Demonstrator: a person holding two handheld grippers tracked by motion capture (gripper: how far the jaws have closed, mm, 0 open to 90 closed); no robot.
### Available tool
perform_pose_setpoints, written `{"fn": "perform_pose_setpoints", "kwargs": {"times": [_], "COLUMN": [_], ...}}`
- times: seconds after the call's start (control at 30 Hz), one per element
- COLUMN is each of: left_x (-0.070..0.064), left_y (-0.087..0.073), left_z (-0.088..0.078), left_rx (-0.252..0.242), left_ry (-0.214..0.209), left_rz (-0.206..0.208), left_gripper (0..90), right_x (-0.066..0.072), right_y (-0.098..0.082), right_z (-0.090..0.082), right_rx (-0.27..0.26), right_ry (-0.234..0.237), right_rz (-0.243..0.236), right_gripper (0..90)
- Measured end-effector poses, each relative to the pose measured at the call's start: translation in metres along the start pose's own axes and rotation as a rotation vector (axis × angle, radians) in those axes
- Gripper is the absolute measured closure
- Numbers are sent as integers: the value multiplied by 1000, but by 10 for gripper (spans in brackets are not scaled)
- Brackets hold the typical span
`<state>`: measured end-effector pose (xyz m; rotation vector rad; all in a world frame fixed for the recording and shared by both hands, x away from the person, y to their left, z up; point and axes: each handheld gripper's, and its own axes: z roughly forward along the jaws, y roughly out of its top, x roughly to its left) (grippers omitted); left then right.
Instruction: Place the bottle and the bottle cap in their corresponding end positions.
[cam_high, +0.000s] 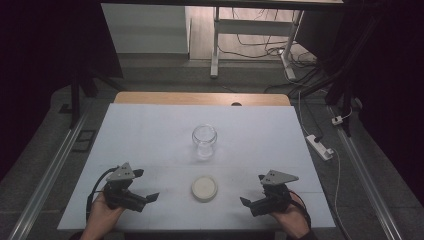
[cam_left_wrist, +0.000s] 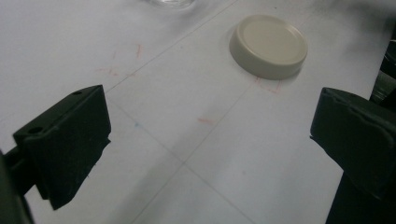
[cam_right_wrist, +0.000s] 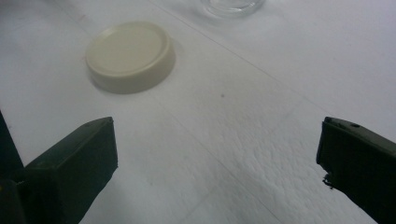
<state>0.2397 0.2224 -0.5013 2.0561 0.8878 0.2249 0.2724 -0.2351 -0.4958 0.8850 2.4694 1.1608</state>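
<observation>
Near the front edge of the counter, the left claw and the right claw are held low at either side, each with its jaws spread wide and nothing pinched or touched between them. Between the two, just in from the front edge, a cream lid is laid flat. It is judged light, stiff and smooth-sided, so it is best taken across its rim, with the jaws set level against its low wall. Farther in, near the counter's middle, a glass jar is stood upright and open. It is judged fragile and slippery, best gripped gently around its body.
</observation>
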Motion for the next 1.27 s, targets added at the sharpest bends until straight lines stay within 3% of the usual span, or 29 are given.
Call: {"fn": "perform_pose_setpoints", "kwargs": {"times": [0.57,1.0,1.27], "left_x": [-2,-3,-2], "left_y": [-41,-61,-65], "left_z": [-36,-42,-47], "left_rx": [0,78,70], "left_ry": [71,129,142], "left_rz": [-67,-118,-162], "left_gripper": [0,0,0], "right_x": [-16,-20,-22], "right_y": [-27,-44,-48], "right_z": [-34,-49,-54], "right_rx": [-12,17,22], "right_ry": [-96,-139,-138], "right_rz": [99,153,182], "right_gripper": [0,0,0]}}
